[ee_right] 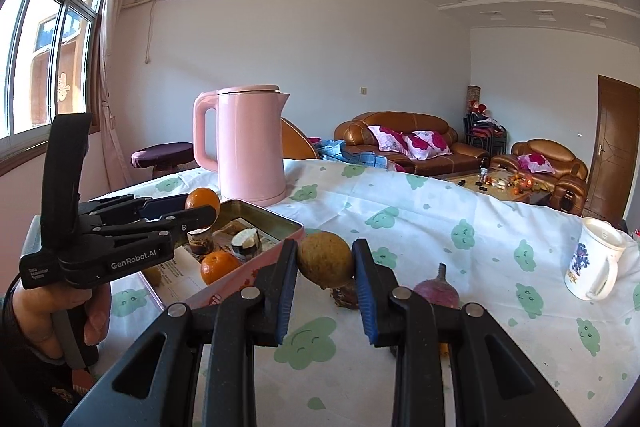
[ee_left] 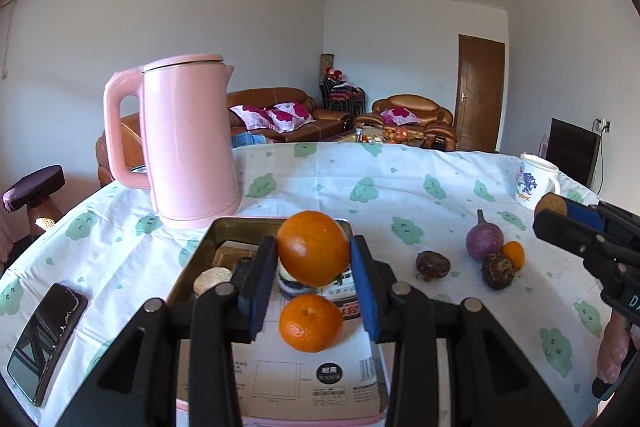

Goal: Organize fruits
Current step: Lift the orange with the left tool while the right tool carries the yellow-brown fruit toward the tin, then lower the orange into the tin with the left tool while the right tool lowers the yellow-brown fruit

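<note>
Left gripper [ee_left: 313, 251] is clamping one orange [ee_left: 313, 247] above the tin [ee_left: 191, 254]; a second orange [ee_left: 311, 323] is sitting inside; right gripper [ee_right: 325, 259] is gripping one brown fruit [ee_right: 325, 259] over the tablecloth [ee_right: 460, 211]; one pink kettle [ee_left: 190, 139] is standing behind.

The round orange fruit [ee_left: 313, 247] in the left wrist view covers most of a dark banded cylindrical item [ee_left: 294, 286] behind it; its identity cannot be determined. The printed cardboard sheet [ee_left: 316, 383] lining the pink-walled metal tin [ee_left: 200, 247] carries text too small to read. The black smartphone [ee_left: 46, 339] is partly cut off at the lower left. In the right wrist view, the brownish-yellow round fruit [ee_right: 325, 259] hides most of a dark wrinkled fruit [ee_right: 345, 297]. The purple bulb-shaped fruit [ee_right: 437, 289] is partly concealed behind the right gripper's [ee_right: 325, 269] frame.
</note>
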Demonstrator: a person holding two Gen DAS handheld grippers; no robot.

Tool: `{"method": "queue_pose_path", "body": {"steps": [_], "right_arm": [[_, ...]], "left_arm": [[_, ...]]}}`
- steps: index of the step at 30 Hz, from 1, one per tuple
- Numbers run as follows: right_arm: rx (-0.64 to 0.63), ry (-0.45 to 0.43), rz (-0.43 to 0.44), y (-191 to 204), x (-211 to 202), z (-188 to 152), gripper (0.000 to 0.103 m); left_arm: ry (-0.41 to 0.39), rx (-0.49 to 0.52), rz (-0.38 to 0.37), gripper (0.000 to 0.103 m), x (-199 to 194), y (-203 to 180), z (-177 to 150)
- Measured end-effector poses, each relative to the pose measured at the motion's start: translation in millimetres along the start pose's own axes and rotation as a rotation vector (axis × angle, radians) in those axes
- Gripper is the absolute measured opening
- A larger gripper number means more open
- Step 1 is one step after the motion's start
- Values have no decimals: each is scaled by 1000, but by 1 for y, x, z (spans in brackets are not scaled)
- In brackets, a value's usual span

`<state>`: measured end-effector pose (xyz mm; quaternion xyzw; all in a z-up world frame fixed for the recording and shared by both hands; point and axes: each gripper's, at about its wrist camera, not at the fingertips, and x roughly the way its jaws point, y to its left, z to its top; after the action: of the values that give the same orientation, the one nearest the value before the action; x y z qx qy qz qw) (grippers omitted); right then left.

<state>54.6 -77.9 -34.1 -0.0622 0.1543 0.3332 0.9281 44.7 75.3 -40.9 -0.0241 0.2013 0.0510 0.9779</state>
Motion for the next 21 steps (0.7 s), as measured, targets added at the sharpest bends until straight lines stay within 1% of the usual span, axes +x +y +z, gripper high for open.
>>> {"method": "queue_pose_path", "body": {"steps": [11, 16, 21], "right_arm": [[-43, 41, 101, 39, 34, 14, 30], [-56, 71, 144, 56, 49, 14, 30], [-74, 105, 183, 73, 65, 11, 30]], "left_arm": [[50, -37, 65, 39, 3, 36, -2], [86, -46, 87, 39, 9, 46, -5], [103, -48, 100, 39, 11, 53, -8]]}}
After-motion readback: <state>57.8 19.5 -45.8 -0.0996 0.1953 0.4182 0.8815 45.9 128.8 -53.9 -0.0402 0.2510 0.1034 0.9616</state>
